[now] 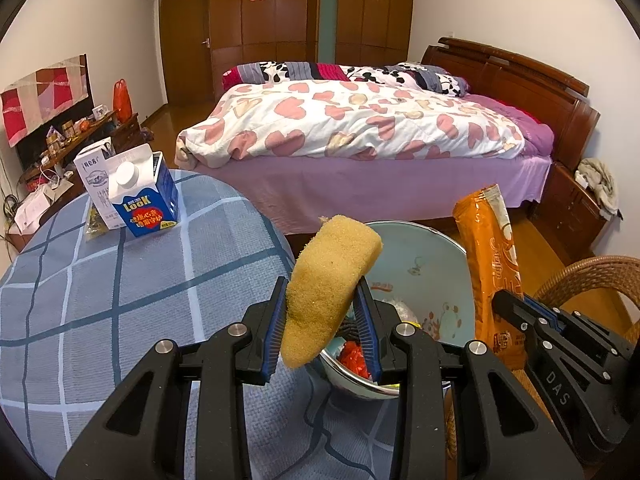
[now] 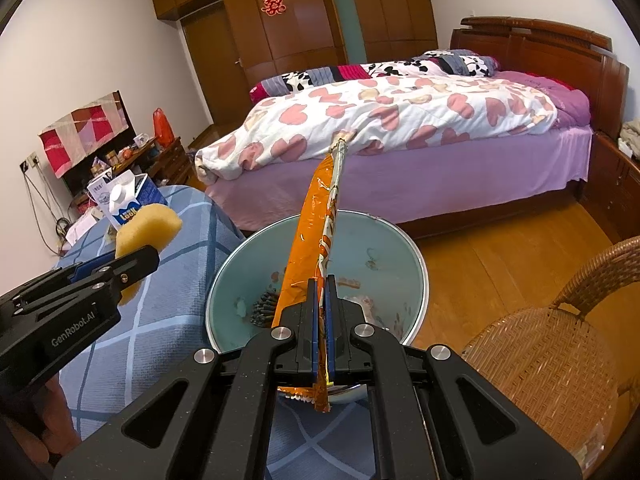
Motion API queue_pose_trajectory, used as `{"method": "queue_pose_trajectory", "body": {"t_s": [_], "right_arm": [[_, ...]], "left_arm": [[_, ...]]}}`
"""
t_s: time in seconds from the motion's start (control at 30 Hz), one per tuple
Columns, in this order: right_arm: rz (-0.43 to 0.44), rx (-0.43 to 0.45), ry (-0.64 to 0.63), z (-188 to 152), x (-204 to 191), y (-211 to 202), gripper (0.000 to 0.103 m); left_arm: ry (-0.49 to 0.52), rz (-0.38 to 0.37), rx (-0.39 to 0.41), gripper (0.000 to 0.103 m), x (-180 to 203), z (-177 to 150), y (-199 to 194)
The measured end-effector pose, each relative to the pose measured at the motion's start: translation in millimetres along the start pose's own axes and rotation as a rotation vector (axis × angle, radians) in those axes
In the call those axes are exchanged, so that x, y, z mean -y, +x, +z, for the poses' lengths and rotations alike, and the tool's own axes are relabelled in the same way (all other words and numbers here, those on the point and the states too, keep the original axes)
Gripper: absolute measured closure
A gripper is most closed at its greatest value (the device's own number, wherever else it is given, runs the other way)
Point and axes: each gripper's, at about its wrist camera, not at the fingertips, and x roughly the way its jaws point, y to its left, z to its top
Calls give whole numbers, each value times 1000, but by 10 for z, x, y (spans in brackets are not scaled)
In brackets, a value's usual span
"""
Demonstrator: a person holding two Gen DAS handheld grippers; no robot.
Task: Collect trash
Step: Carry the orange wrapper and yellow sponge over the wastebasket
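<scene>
Left wrist view: left gripper (image 1: 323, 322) clamps yellow sponge (image 1: 328, 288) above the table's right edge | right gripper (image 2: 322, 320) pinches orange snack wrapper (image 2: 316, 240) over the pale blue bin (image 2: 384, 240) | two cartons (image 1: 132, 196) at the blue checked table's (image 1: 100, 300) far edge.

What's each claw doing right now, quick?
Left gripper: closed on the yellow sponge.
Right gripper: closed on the orange wrapper.
</scene>
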Motion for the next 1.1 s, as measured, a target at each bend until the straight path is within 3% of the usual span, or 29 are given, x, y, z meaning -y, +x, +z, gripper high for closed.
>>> {"method": "queue_pose_trajectory", "body": {"t_s": [0.73, 1.1], "right_arm": [[-37, -19, -33, 64, -59, 169, 99], [-51, -57, -19, 69, 26, 351, 99]], "left_arm": [[-40, -56, -23, 70, -162, 47, 143], [-5, -56, -61, 70, -69, 125, 382]]}}
